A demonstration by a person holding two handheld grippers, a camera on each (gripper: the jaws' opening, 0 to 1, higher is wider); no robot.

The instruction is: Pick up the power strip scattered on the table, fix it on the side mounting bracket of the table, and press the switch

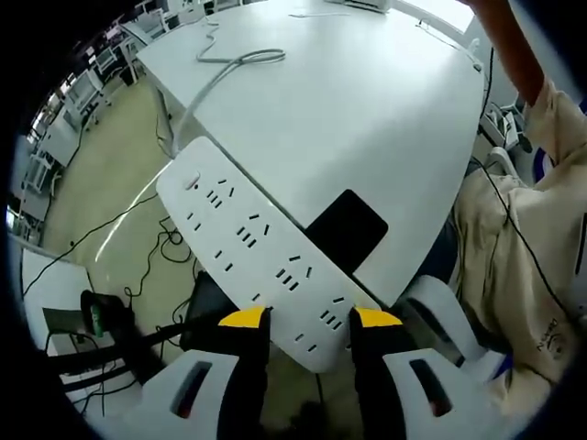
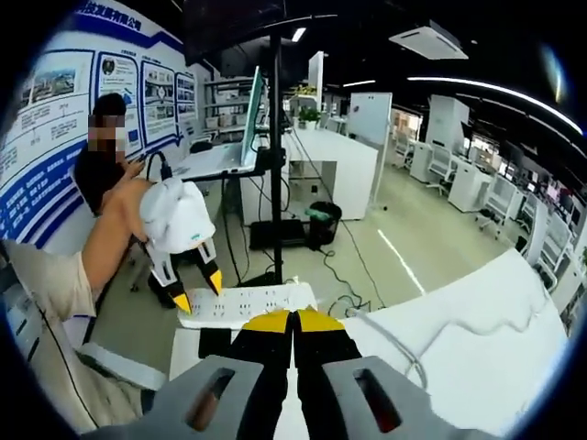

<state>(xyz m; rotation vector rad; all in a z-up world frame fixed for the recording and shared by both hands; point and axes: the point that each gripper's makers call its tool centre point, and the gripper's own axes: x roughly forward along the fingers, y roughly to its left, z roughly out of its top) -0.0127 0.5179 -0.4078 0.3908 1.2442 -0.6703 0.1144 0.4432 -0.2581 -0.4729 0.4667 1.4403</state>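
In the left gripper view, the left hand-held gripper reaches forward with its yellow-tipped black jaws clamped on either long edge of the long white plastic power strip, near its closer end. The strip runs diagonally up and away to the left, socket face toward the camera, rows of dark slots along it and a small switch near the far end. It is held off the near edge of the white bench, partly over the floor (the black square pad on the bench sits just behind it). A grey cable trails from the strip's far end across the benchtop.

In the right gripper view, the right hand-held gripper has its jaws pressed together on nothing. Ahead of it, a bare arm holds the left gripper, angled downward, over the strip.
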